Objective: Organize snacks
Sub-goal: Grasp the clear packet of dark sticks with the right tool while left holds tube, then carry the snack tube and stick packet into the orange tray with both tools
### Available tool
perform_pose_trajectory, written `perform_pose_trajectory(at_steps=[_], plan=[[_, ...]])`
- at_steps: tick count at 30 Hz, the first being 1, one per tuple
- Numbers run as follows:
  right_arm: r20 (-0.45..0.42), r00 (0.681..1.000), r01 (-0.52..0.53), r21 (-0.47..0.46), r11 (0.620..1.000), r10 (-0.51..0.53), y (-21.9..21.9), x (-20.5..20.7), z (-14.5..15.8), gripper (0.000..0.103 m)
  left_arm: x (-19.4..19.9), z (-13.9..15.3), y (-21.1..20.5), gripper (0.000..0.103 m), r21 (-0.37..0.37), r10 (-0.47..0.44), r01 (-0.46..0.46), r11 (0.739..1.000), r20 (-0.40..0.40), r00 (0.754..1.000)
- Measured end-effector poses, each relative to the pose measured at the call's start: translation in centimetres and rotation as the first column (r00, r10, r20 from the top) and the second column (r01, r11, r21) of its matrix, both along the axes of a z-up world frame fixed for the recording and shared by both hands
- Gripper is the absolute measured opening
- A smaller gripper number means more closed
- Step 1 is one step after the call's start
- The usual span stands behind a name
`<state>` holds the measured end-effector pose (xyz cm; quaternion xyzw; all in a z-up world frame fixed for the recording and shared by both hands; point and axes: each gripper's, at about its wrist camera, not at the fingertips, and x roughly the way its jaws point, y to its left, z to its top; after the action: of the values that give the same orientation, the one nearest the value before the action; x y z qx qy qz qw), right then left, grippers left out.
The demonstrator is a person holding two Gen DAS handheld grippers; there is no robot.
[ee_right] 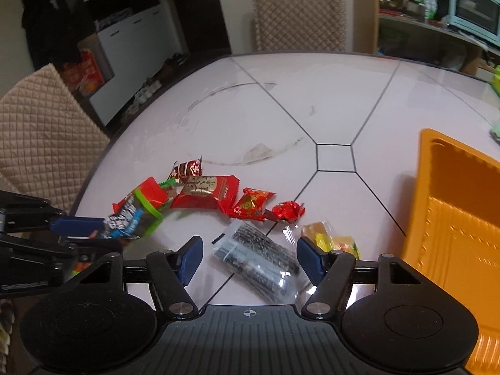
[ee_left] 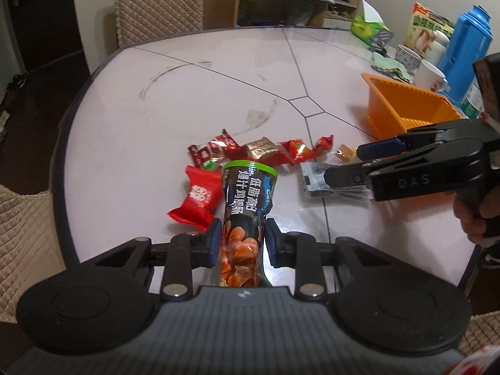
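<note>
My left gripper (ee_left: pixel 243 240) is shut on a black snack pouch with a green top edge (ee_left: pixel 247 206) and holds it above the table; it also shows in the right wrist view (ee_right: pixel 131 218). My right gripper (ee_right: pixel 248 259) is open, its jaws either side of a clear packet with black contents (ee_right: pixel 257 261) that lies on the table; the packet also shows in the left wrist view (ee_left: pixel 322 184). Several red-wrapped candies (ee_right: pixel 206 192) lie in a loose row beyond. A yellow candy (ee_right: pixel 331 237) lies by my right finger. An orange tray (ee_right: pixel 453 218) stands to the right.
The table edge (ee_left: pixel 67 168) curves at the left, with quilted chairs (ee_right: pixel 40 125) beside it. Cups (ee_left: pixel 428 75), a blue jug (ee_left: pixel 465 50), a green cloth (ee_left: pixel 390 67) and boxes stand behind the orange tray (ee_left: pixel 403 106).
</note>
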<state>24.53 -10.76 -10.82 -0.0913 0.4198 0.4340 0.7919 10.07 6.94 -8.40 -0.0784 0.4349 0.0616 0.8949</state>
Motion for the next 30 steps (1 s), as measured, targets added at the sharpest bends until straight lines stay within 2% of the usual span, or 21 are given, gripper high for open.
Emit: perform_pose_trajectory(at_steps=[6,12,15,17,18,21,28,30], plan=[[-0.051,0.998,-0.025,-0.025,0.999,0.024,1.0,1.4,-1.4,0.067,-0.4,0.3,0.6,0.026,-0.001,0.044,-0.044,0.999,0.002,0.999],[-0.093,0.992,-0.085,-0.015,0.996,0.083,0.9,0.5,-1.1,0.067,-0.2,0.3,1.0,0.026,-0.010,0.074,-0.074,0.997,-0.002,0.997],[-0.062,0.994,-0.095,-0.029,0.995,0.093,1.1,-0.3,-1.0,0.061,0.0,0.3,1.0,0.026,-0.012,0.080,-0.080,0.997,-0.003,0.997],[-0.037,0.997,-0.076,-0.050,0.996,0.074,1.2,-0.3,-1.2,0.049,0.1,0.3,0.9,0.026,-0.013,0.082,-0.082,0.997,-0.001,0.997],[-0.029,0.997,-0.067,-0.056,0.996,0.065,1.3,-0.2,-1.3,0.047,0.1,0.4,0.8,0.026,-0.012,0.081,-0.081,0.997,-0.001,0.997],[-0.020,0.998,-0.065,-0.064,0.996,0.064,1.5,0.2,-1.5,0.045,0.1,0.5,0.7,0.026,-0.013,0.079,-0.079,0.997,0.000,0.997],[0.022,0.990,-0.135,-0.128,0.983,0.139,2.0,-0.4,-2.4,0.045,0.0,0.8,0.6,0.026,-0.014,0.082,-0.082,0.996,0.001,0.997],[0.036,0.989,-0.137,-0.140,0.981,0.143,2.0,-0.7,-2.6,0.040,0.0,0.9,0.6,0.026,-0.014,0.086,-0.086,0.996,0.002,0.996]])
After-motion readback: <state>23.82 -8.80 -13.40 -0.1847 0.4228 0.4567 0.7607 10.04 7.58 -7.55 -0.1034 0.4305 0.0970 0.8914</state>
